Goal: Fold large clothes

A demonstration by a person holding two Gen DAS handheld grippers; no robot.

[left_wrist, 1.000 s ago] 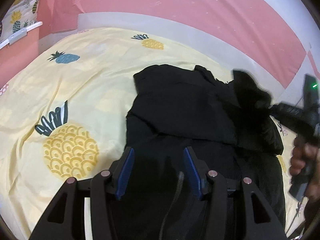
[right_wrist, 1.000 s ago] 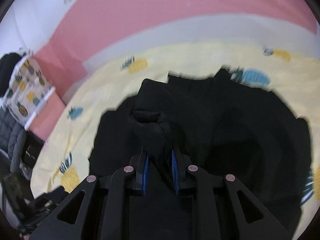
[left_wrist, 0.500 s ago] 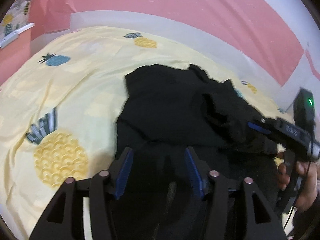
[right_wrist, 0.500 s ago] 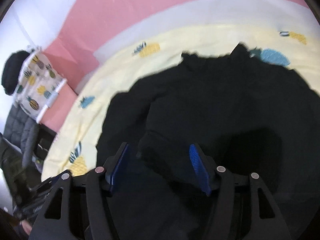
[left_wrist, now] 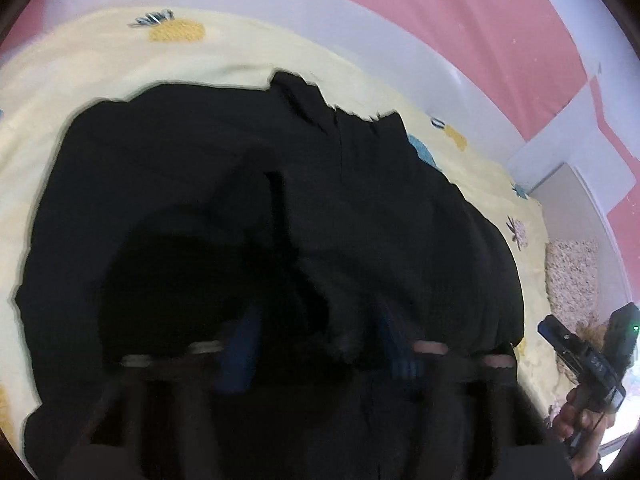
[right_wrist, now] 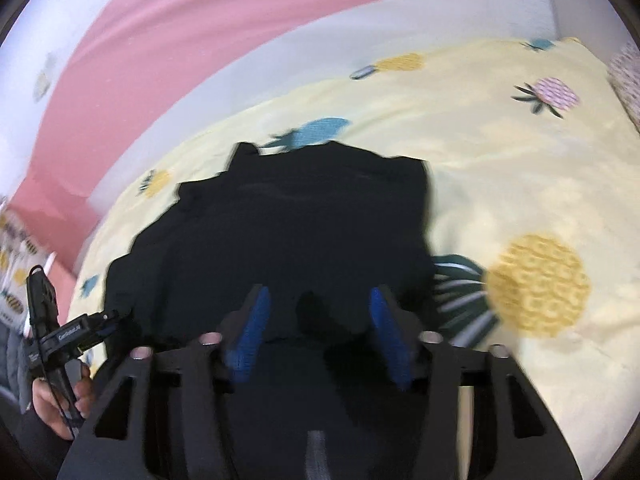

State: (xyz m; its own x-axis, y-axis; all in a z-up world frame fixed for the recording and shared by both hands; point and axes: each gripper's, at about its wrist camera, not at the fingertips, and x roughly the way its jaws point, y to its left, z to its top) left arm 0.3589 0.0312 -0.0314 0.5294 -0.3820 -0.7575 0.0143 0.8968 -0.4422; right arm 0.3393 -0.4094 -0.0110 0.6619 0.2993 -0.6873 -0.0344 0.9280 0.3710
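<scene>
Black garment point(left_wrist: 280, 200): soft cloth, matt, no sheen; folds and creases across its top; edges ragged with blur.

Bed sheet point(right_wrist: 500, 168) under the garment: thin woven cloth, matt pale yellow, printed pineapples, lightly wrinkled beside the garment's right edge.

Right gripper point(right_wrist: 318, 320), just above the garment's near hem: matt black hard plastic frame; fingers point(right_wrist: 250, 328) faced with blue, finely ribbed pads; small dull metal pins on the frame.

Left gripper point(left_wrist: 320, 340), over the garment: same black frame and blue pads, heavily blurred.

Wall point(left_wrist: 440, 8) beyond the sheet: smooth, flat pink and white, matt.
</scene>
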